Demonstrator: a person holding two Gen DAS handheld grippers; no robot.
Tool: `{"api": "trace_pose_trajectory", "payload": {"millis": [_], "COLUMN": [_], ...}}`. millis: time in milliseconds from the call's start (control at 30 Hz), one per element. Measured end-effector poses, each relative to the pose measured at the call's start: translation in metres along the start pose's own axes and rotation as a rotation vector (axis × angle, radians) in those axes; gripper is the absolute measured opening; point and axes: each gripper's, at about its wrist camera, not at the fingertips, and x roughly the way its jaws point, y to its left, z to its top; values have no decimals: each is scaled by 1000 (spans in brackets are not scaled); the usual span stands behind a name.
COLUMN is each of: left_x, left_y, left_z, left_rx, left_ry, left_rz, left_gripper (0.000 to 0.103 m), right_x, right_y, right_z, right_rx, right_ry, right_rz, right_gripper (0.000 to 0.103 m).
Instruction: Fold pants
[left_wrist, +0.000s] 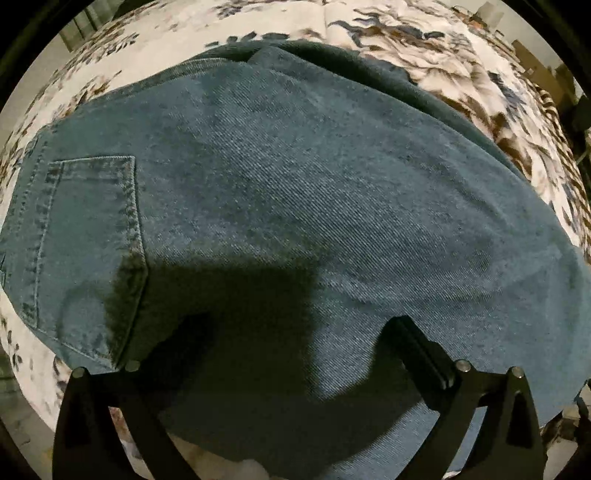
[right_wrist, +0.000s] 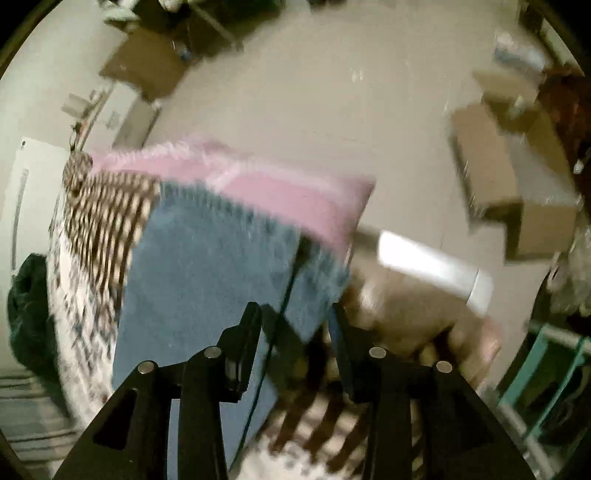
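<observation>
Left wrist view shows the pants (left_wrist: 295, 206) spread flat on the floral bed (left_wrist: 461, 66), my left gripper (left_wrist: 280, 347) apart above them; the right gripper (right_wrist: 295, 332), blurred, looks clamped on the leg end, so I'd carry it over slowly, edges aligned

no readable text, labels or numbers anywhere
</observation>
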Motion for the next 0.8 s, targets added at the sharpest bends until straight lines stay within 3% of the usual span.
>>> {"api": "trace_pose_trajectory", "payload": {"millis": [67, 200, 233, 267, 433, 500, 567, 633, 700, 733, 800], "left_x": [1, -1, -4, -9, -41, -46, -41, -28, -10, -3, 1], "left_y": [0, -5, -7, -11, -49, -67, -87, -105, -116, -120, -124], "left_z": [3, 11, 11, 14, 13, 7, 2, -4, -9, -11, -11], "left_rx": [-3, -1, -1, 0, 49, 103, 162, 204, 233, 240, 246], "left_ry": [20, 29, 33, 36, -14, -13, 2, 40, 82, 82, 67], "left_rz": [2, 22, 29, 38, -20, -45, -55, -57, -59, -52, -53], "left_gripper": [103, 103, 103, 103, 103, 103, 103, 103, 103, 103, 103], "right_x": [-2, 17, 17, 11, -24, -30, -15, 3, -1, -7, -10], "right_y": [4, 11, 12, 15, 35, 30, 18, -6, -19, -20, -16], "right_z": [9, 23, 24, 23, 11, 9, 14, 16, 12, 8, -5], "right_rx": [2, -19, -22, -41, -157, -145, -130, -29, 20, 14, -22], "right_ry": [-23, 11, -9, -56, -146, -126, -32, 97, 112, 102, 116], "right_rz": [45, 3, 2, -19, -61, -85, -100, -34, 73, 109, 175], "right_gripper": [41, 40, 15, 8, 8, 8, 11, 21, 35, 49, 52]}}
